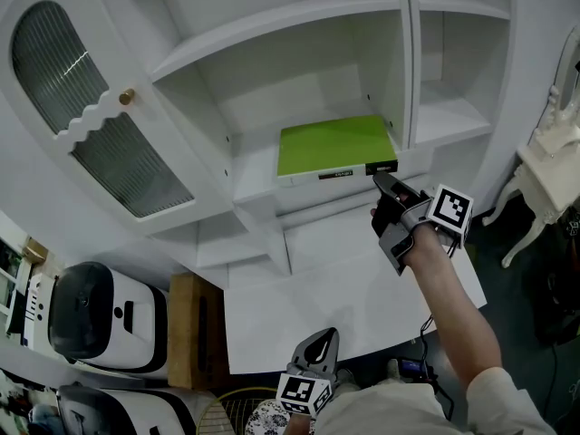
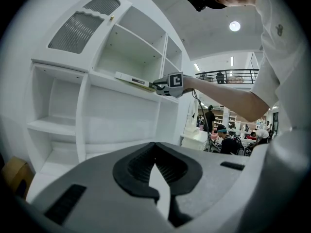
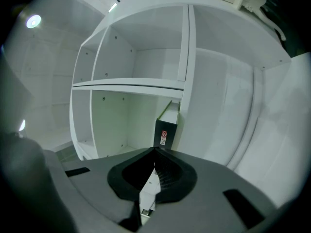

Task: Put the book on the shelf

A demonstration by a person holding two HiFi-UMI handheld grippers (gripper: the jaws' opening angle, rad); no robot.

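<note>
A book with a lime-green cover (image 1: pixel 331 145) lies flat on a shelf of the white cabinet (image 1: pixel 272 25), its dark spine facing out. My right gripper (image 1: pixel 379 179) is just off the book's front right corner with its jaws shut and nothing between them. In the right gripper view the book's end (image 3: pixel 165 127) stands right beyond the closed tips of the right gripper (image 3: pixel 154 152). My left gripper (image 1: pixel 324 333) hangs low near the person's body, shut and empty. The left gripper view shows the left gripper's closed tips (image 2: pixel 155 147), and far off the book (image 2: pixel 131 79) and the right gripper (image 2: pixel 160 85).
A glazed cabinet door (image 1: pixel 91 125) stands open at the left. Below the shelf juts a white ledge (image 1: pixel 344 306). White appliances (image 1: pixel 100 315) and a cardboard box (image 1: pixel 195 333) sit at the lower left. A white chair (image 1: pixel 553 166) is at the right. People (image 2: pixel 223 135) are in the background.
</note>
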